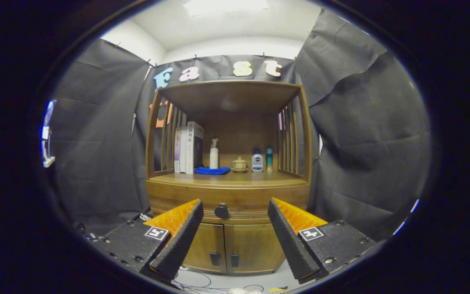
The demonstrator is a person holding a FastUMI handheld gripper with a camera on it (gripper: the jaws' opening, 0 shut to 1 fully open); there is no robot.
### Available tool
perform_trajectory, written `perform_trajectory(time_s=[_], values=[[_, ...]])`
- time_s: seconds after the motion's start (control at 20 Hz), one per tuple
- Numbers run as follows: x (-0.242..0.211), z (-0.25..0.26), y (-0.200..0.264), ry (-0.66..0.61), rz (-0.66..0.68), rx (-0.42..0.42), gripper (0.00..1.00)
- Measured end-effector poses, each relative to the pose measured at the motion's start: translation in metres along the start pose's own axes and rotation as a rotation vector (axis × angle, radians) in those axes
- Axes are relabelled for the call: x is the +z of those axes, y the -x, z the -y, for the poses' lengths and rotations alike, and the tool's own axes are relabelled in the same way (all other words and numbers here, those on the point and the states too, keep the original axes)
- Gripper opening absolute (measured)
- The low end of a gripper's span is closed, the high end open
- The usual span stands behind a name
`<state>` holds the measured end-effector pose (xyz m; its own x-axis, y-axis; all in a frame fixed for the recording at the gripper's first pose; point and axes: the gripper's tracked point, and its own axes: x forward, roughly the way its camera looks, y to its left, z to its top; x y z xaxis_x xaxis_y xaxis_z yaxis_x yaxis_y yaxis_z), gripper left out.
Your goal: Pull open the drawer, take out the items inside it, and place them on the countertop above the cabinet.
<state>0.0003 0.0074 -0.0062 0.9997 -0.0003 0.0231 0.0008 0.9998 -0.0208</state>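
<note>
A wooden cabinet (229, 192) stands straight ahead of me against the black cloth wall. Its drawer (239, 203) is closed, with a dark round knob (221, 210) showing between my two fingers and well beyond them. My gripper (235, 210) is open, its fingers spread wide with nothing between them. The countertop (255, 178) above the drawer forms the floor of an open shelf with slatted sides. The drawer's contents are hidden.
On the countertop stand books (188, 148) at the left, a white pump bottle (214, 154), a folded blue cloth (212, 170), a small lidded pot (239, 164) and two small bottles (262, 160). Below the drawer are two doors (235, 247). Cables (202, 283) lie on the floor.
</note>
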Motion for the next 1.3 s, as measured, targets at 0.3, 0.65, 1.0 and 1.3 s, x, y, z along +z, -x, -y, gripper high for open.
perform_trajectory(time_s=[0.3, 0.65, 1.0, 1.3], values=[[-0.027, -0.010, -0.015, 0.038, -0.017, -0.002, 1.00], [-0.064, -0.018, -0.060, 0.066, -0.091, -0.001, 1.00], [-0.079, -0.027, -0.140, 0.014, -0.148, -0.029, 1.00], [-0.099, -0.036, -0.190, -0.013, -0.238, -0.029, 0.90]])
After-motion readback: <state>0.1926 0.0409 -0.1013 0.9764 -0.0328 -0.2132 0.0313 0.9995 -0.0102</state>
